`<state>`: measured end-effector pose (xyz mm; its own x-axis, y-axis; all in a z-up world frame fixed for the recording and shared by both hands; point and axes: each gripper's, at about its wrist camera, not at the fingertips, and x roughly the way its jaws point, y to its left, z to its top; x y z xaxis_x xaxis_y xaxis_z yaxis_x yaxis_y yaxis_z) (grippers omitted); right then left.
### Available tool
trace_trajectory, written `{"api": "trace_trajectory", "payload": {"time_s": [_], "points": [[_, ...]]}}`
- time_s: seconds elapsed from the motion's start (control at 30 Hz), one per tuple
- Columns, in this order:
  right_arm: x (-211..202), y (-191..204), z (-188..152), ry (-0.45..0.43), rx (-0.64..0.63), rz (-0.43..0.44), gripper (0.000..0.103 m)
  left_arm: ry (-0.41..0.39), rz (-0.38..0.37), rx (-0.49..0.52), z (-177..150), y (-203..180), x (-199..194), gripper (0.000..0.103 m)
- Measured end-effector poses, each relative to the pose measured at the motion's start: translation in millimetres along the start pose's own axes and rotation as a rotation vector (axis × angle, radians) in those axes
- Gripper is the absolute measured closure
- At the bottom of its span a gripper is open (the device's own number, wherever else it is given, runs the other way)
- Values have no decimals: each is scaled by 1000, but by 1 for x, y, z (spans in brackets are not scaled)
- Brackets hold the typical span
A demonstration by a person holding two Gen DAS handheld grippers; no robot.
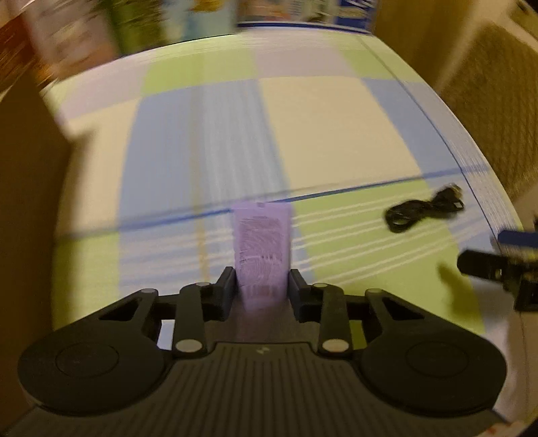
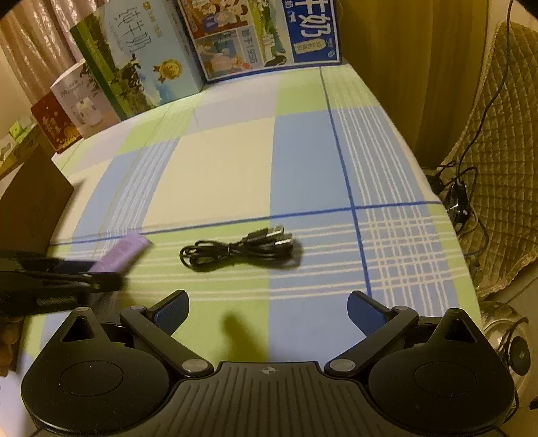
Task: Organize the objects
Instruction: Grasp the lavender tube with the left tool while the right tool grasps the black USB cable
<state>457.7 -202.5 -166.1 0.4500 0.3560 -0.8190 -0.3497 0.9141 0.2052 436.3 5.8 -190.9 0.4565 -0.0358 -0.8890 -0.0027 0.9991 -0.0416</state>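
We see dim, warm yellowish indoor light in both views. The left wrist view is heavily smeared by motion blur: the checked cloth [image 1: 302, 134] streaks, and the boxes [image 1: 134, 27] at twelve o'clock are unreadable. The right wrist view is sharper; the black cable [image 2: 235, 252] reads clearly, with a soft shadow at six o'clock. Fisheye bending curves every edge, and corners go dark.

Each gripper is built of black plastic. On the left gripper [image 1: 261, 280], a ribbed central plate is flanked by two round discs, and the link arms are pinned with silver rivets. On the right gripper [image 2: 268, 307], the same ribbed plate is stamped with a small crosshair mark, and the fingers [image 2: 169, 311] are faced with blue textured pads.
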Motion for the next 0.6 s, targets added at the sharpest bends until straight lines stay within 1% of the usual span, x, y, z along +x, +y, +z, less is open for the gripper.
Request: {"api": "trace_trajectory", "payload": {"time_s": [0.07, 0.2, 0.33, 0.43, 0.6], "points": [[1, 1, -2, 5, -5, 3, 5, 8, -4, -24, -6, 6, -4, 75], [4, 3, -6, 15, -10, 9, 5, 20, -13, -4, -13, 8, -8, 75], [6, 3, -10, 19, -16, 8, 5, 21, -4, 4, -10, 7, -5, 74], [7, 2, -12, 20, -11, 4, 5, 12, 26, 31, -9, 1, -2, 76], [10, 6, -11, -9, -18, -2, 5, 3, 36, -7, -4, 2, 1, 76]]}}
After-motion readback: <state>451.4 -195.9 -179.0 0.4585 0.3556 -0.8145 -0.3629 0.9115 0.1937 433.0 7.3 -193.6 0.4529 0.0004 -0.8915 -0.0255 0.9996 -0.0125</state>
